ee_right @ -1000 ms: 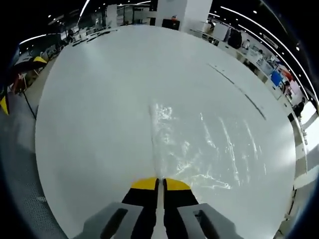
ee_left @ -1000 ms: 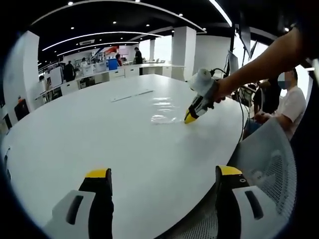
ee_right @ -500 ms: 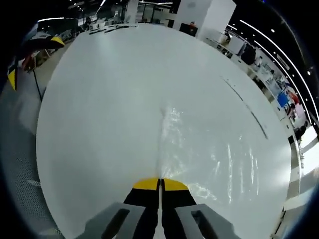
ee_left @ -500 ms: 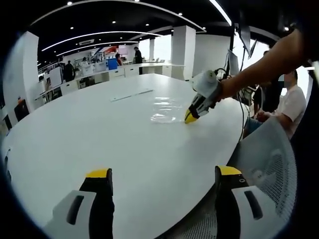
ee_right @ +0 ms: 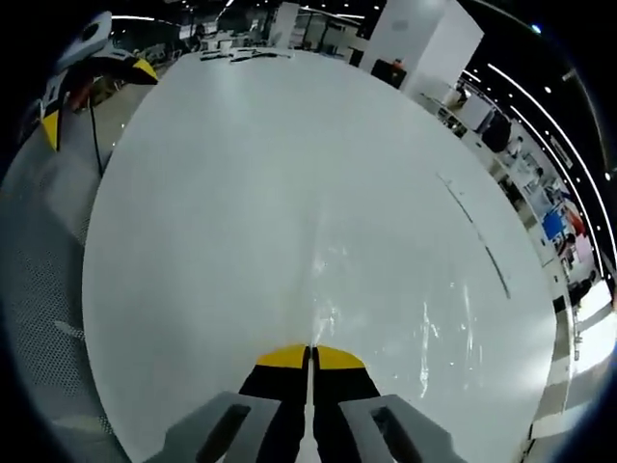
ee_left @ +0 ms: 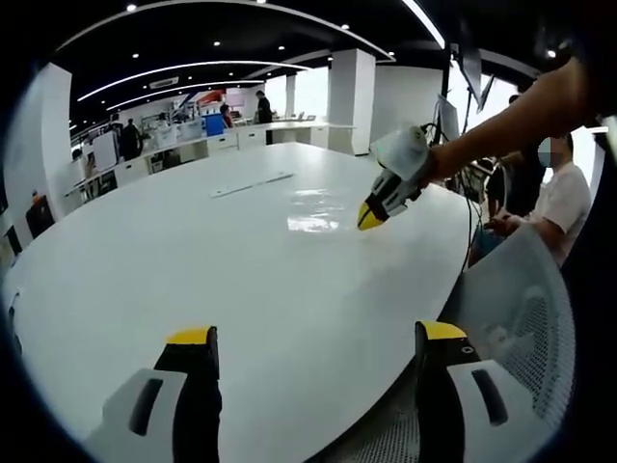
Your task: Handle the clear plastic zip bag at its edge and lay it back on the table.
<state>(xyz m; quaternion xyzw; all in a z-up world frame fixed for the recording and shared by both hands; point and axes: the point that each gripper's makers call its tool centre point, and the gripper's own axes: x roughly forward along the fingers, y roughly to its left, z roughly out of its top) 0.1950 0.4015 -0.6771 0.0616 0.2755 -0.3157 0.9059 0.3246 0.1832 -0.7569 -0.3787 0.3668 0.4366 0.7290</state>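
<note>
While left gripper [ee_left: 313,342] hangs over near rim of white surface [ee_left: 193,260], jaws spread wide, nothing between. Clear zip bag [ee_left: 313,210] far ahead of these jaws, right of centre, pinched at right edge by right gripper [ee_left: 367,218]. In right gripper view: right gripper [ee_right: 309,359] jaws clenched on bag [ee_right: 386,309] edge; long axis runs straight ahead from tips, sheet fanning right, low over surface [ee_right: 222,193]; touching or not, cannot tell.
</note>
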